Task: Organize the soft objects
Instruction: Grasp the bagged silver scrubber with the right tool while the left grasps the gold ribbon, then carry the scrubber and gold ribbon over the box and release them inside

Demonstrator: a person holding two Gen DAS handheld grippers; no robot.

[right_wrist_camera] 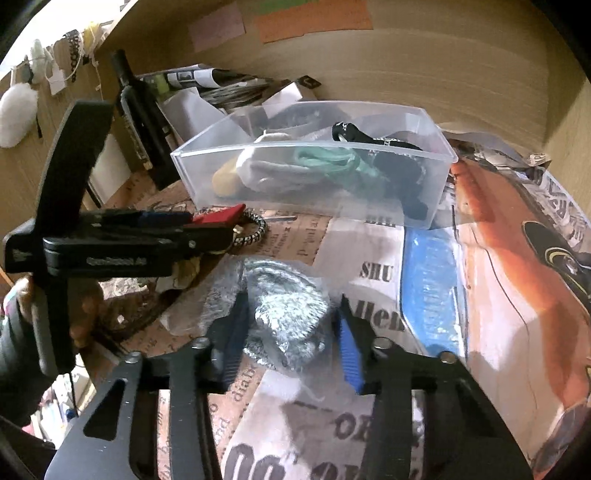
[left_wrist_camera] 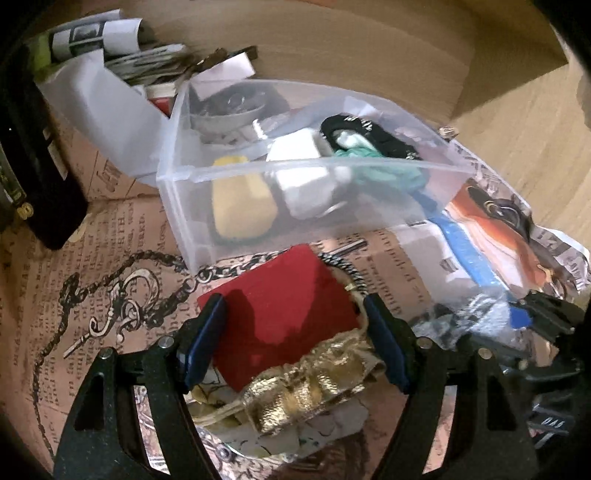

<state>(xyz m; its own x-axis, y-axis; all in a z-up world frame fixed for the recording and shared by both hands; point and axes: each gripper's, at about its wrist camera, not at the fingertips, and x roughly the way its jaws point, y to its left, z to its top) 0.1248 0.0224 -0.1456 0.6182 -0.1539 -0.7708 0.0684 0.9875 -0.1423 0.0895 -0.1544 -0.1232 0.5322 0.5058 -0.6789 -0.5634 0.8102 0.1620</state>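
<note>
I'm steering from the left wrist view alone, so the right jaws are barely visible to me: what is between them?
Observer: A silver mesh pouch sits between the right gripper jaws; whether they pinch it, I cannot tell.
Operator: How does my left gripper look from there?
Observer: Side-on; the red flat item pokes out past its tips.
Operator: Anything on the wall behind the clear bin?
Observer: An orange paper and a pink paper are stuck up there.
</note>
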